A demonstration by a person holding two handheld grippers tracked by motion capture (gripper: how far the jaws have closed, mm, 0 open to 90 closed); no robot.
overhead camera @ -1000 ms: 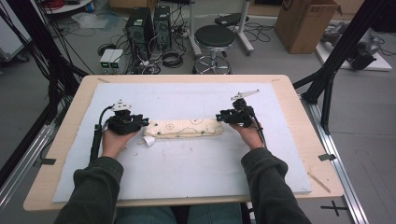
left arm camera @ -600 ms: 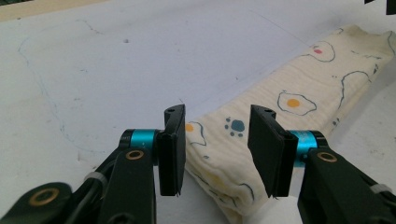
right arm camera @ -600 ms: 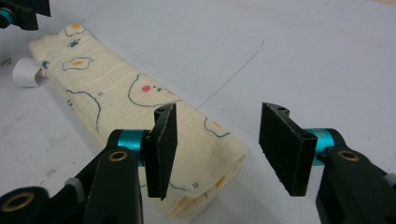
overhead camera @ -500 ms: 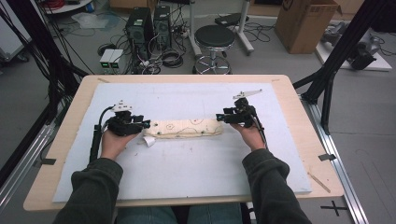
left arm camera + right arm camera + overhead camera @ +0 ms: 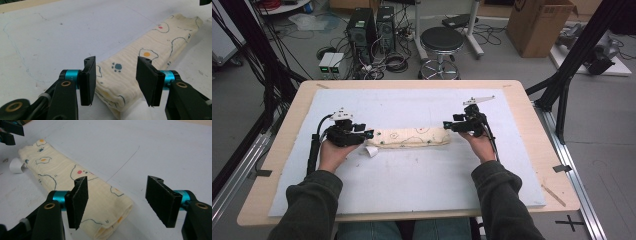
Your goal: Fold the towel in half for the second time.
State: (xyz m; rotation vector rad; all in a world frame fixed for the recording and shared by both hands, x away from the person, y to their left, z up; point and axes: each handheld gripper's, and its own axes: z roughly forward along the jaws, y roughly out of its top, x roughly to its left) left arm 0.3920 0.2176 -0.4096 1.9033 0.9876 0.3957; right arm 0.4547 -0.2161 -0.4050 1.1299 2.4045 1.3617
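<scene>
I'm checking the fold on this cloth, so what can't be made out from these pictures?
- Folded cloth, left gripper view: its near end is cut off by the bottom edge.
- Same cloth, right gripper view: the left jaw hides part of it.
- White tag, high view: too small to read.
- Inner layers: hidden by the cloth's top layer.

No legible text, labels or numbers.
The folded cloth carries printed pictures only: paw prints and fried-egg shapes. A small white tag at its left end shows no readable print. The cardboard box on the floor bears a dark mark too small to read.
</scene>
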